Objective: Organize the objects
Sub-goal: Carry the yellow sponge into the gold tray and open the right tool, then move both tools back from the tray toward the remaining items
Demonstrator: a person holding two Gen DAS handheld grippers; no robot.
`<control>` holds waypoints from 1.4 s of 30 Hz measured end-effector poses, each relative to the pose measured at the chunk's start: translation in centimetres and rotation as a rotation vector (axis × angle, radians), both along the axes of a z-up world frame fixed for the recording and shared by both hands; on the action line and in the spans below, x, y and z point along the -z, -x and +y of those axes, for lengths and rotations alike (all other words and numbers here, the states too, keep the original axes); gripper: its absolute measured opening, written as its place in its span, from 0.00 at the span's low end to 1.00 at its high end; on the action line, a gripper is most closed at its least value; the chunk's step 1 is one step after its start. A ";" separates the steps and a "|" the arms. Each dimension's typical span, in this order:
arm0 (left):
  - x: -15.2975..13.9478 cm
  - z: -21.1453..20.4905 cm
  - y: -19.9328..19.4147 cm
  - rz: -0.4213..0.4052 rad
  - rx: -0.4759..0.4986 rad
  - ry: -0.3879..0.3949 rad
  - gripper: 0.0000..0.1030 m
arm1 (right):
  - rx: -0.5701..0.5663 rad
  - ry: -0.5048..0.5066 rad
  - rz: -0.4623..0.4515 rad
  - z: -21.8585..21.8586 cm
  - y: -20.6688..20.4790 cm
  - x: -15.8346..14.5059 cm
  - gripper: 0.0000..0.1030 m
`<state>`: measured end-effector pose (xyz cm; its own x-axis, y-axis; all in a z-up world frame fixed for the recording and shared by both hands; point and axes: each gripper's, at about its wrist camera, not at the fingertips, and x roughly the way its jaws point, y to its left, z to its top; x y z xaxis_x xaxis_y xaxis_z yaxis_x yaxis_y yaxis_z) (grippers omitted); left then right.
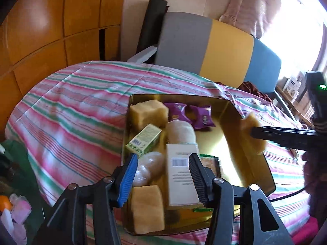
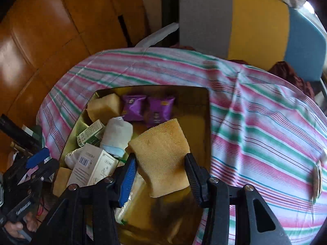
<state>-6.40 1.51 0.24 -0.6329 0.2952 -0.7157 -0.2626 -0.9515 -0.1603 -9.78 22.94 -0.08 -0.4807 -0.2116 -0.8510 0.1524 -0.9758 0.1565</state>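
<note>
The white box (image 1: 179,175) hides a green packet (image 1: 202,209); its label is unreadable.

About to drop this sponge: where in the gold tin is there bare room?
The gold tin is bare along its right side, right of the purple packets and white roll. Its left half is crowded with boxes and sponges. The right tongs hold the sponge there.

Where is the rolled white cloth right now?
In both wrist views, the rolled white cloth lies inside the gold tray, between the green box and purple packets.
</note>
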 end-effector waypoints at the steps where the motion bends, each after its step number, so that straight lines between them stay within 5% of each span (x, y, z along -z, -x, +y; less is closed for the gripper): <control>1: 0.2 -0.3 0.1 -0.005 -0.007 -0.005 0.52 | -0.003 -0.009 -0.015 -0.6 0.7 0.6 0.47; 15: 1.7 -1.0 0.7 -0.043 -0.033 -0.016 0.52 | -0.004 -0.061 -0.096 -3.9 5.9 6.1 0.56; 18: 1.8 -0.7 0.6 -0.044 -0.029 -0.007 0.54 | -0.016 -0.047 -0.096 -3.8 5.6 6.0 0.67; 42: 0.4 0.5 -1.0 0.034 -0.032 0.039 0.61 | 0.079 -0.038 0.085 0.1 -3.4 1.2 0.76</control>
